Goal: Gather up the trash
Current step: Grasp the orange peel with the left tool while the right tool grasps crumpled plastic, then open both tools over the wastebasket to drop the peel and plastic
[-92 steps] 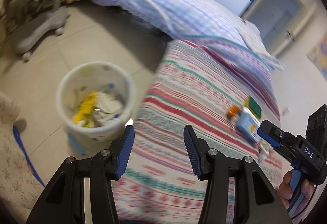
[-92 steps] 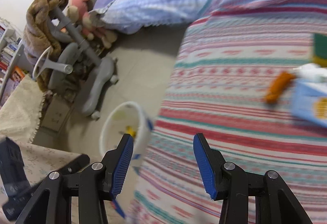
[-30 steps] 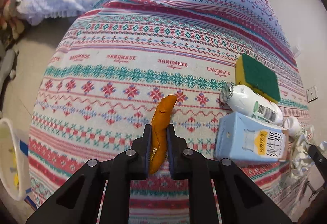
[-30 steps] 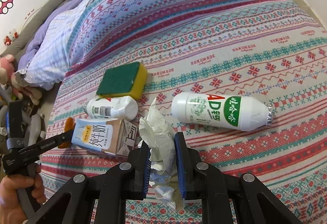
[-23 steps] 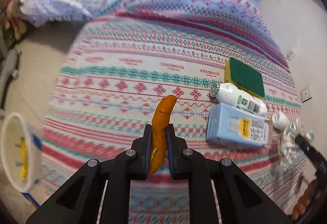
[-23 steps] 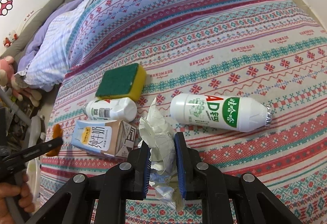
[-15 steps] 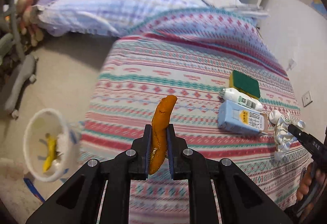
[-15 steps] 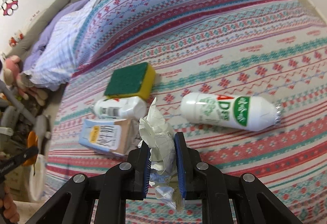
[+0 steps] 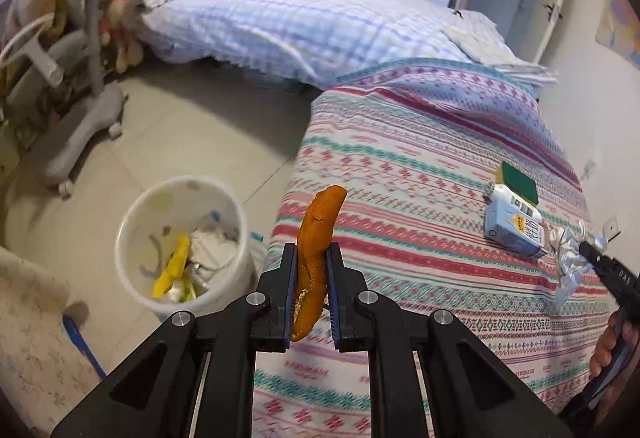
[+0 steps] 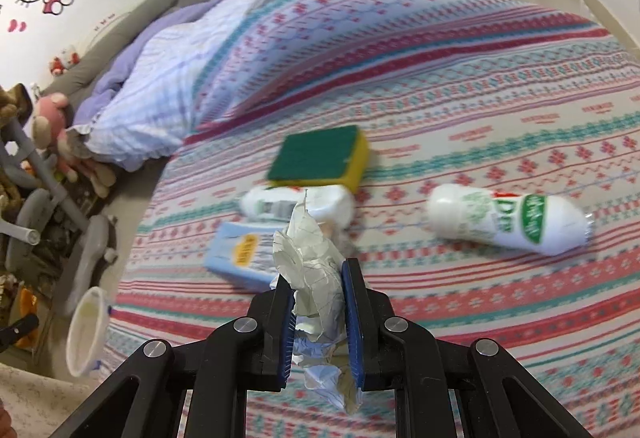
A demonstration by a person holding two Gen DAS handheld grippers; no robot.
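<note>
Jaws, left: the left gripper (image 9: 311, 290) is clamped on an orange peel (image 9: 316, 238), which stands up between the blue pads.
Jaws, right: the right gripper (image 10: 318, 312) is clamped on a crumpled paper wad (image 10: 314, 262), held above the bed.
Place of the trash: the peel hangs over the near left edge of the bed (image 9: 420, 174), just to the right of the white bin (image 9: 182, 242) on the floor; the wad is further right, over the striped cover.
Step in hand: it seems to be the carrying of the peel to the bin.
How to do it well: the left gripper should come fully over the bin opening before the jaws part, because the peel is long and could catch the rim or fall on the floor; the right gripper should wait so that the two do not meet over the small opening.
Bin contents: a yellow peel or wrapper, white crumpled paper and some other scraps that cannot be told; it is not full.
Left on the bed: a blue milk carton (image 10: 240, 254), a small white bottle (image 10: 296, 200), a larger white bottle with green label (image 10: 508, 218) and a green and yellow sponge (image 10: 320, 158), all lying close together.
</note>
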